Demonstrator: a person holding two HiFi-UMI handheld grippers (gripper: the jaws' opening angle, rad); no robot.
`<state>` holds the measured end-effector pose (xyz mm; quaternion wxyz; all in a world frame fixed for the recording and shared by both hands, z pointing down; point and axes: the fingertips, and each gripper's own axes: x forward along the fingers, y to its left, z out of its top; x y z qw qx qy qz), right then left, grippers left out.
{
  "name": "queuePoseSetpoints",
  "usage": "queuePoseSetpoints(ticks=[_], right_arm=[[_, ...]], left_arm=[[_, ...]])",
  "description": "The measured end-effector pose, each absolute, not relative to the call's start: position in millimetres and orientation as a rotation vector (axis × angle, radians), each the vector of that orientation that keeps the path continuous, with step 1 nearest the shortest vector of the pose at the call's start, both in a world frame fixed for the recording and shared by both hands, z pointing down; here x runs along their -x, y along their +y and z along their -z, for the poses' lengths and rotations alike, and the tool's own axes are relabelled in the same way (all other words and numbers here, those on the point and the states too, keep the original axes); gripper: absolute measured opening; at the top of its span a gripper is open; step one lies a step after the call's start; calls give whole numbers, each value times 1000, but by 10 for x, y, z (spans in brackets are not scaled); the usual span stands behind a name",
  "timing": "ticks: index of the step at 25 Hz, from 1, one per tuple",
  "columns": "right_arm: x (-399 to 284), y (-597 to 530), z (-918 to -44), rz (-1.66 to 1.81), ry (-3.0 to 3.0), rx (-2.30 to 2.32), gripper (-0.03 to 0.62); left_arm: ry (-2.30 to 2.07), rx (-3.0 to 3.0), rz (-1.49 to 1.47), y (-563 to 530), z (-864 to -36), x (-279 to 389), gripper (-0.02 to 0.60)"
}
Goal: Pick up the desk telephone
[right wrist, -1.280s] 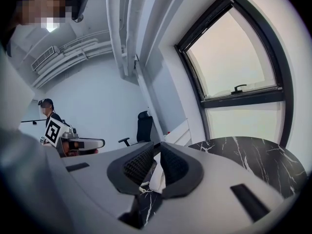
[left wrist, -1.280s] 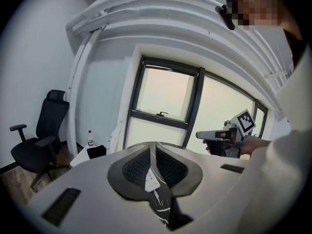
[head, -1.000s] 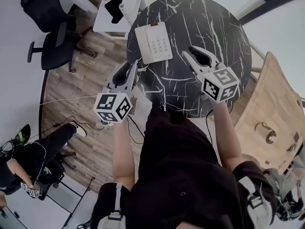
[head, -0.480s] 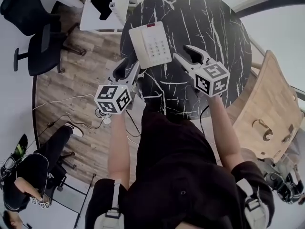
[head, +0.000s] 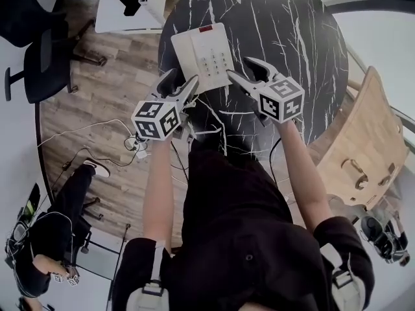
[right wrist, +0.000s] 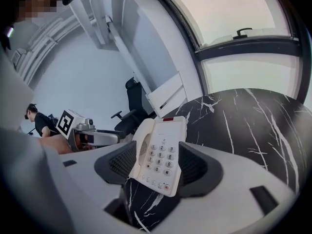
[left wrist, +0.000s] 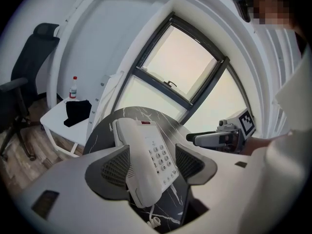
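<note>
Desk telephone (head: 202, 58): one, lying on one round black marbled table (head: 292, 37).

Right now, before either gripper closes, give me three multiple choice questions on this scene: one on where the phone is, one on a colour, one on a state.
1. The telephone sits:
A. on the black marble table, near its edge
B. on the wooden floor
C. on an office chair

2. The telephone's body is:
A. black
B. white
C. green

3. The fingers of the left gripper and right gripper are:
A. clamped on the handset
B. shut and empty
C. open

Answers:
1 A: the head view shows it on the table, by the edge nearest the person.
2 B: its casing is white in every view.
3 C: each gripper view shows the fingers apart. They have just been opening, and the telephone shows between them, not clamped.
</note>
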<state>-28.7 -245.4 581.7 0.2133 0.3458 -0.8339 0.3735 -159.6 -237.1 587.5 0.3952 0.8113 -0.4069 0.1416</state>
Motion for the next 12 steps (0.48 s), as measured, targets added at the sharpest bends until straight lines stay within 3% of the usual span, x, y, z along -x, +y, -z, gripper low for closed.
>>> queuePoseSetpoints(ticks=[12], right_arm=[[354,-2619,-6479,-1119,-2264,-888,287]], left_arm=[[-928,-1937,-321,-2461,-6439,1535,354]])
